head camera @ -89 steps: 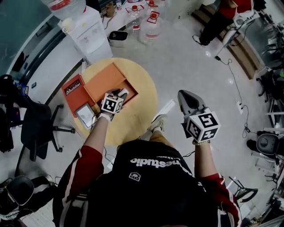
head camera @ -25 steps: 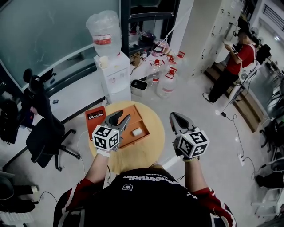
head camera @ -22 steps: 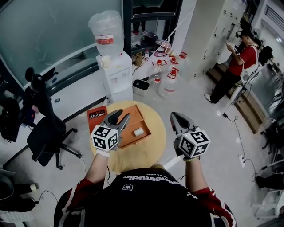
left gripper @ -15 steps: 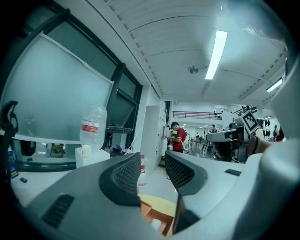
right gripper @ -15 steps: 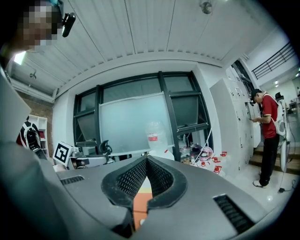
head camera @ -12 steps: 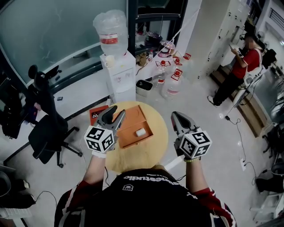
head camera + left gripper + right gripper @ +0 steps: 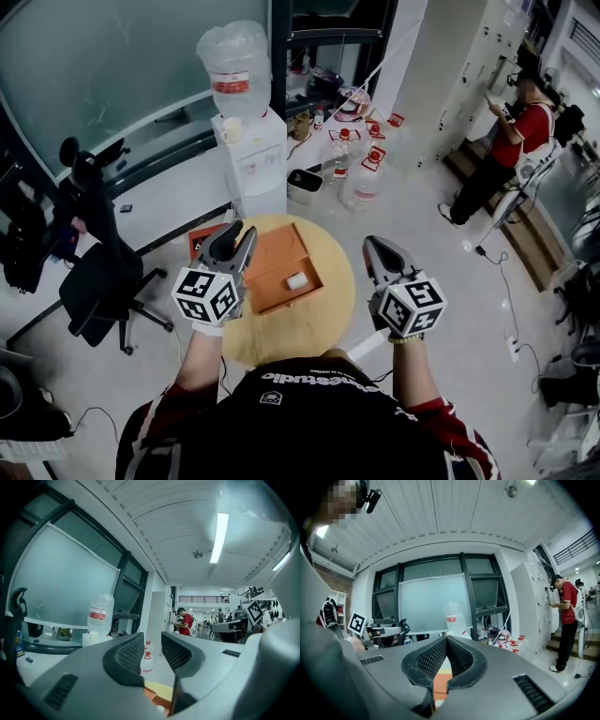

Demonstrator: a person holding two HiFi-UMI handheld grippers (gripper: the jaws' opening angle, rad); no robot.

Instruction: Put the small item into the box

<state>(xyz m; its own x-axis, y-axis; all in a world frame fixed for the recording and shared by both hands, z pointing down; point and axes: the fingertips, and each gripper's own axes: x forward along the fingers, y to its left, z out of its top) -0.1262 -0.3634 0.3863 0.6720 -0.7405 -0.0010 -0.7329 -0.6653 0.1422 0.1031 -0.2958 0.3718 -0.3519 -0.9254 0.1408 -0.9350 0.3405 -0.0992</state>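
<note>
We list: left gripper (image 7: 239, 236), jaws just narrowing to a slim gap, nothing between; right gripper (image 7: 380, 249), jaws together, empty. Below both: box (image 7: 281, 251) holding small item (image 7: 296, 279). Beyond: water dispenser (image 7: 249, 159).

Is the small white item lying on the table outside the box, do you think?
No, the item lies inside the open orange box on the round table.

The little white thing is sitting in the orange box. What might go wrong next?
The orange box is open, so the small white item lies loose inside. A bump to the round table might bounce it out. The left claw is empty, its jaws have just been closing partway, and in the head view it sits over the box's left edge. Swinging it down carelessly might knock the box.
</note>
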